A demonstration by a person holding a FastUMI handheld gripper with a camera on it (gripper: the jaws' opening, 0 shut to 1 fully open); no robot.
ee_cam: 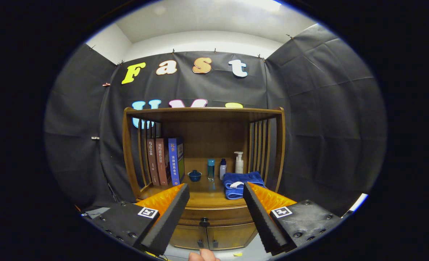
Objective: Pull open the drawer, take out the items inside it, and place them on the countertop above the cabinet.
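The jaws are spread wide with nothing held between them, and the gripper [216, 190] is kept well back from the wooden cabinet [203, 159]. Between the fingers the closed drawer [214, 216] is seen, its dark knob [204, 220] centred; its contents are hidden. On the countertop [203, 197] above are stood three books [165, 160], a small lidded blue bowl [194, 175], three bottles [224, 166] and a folded blue towel [241, 184].

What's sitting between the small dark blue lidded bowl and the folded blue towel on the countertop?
In the claw view, a clear teal-liquid bottle and a small white bottle with blue cap stand between the bowl and towel. The claw is open.
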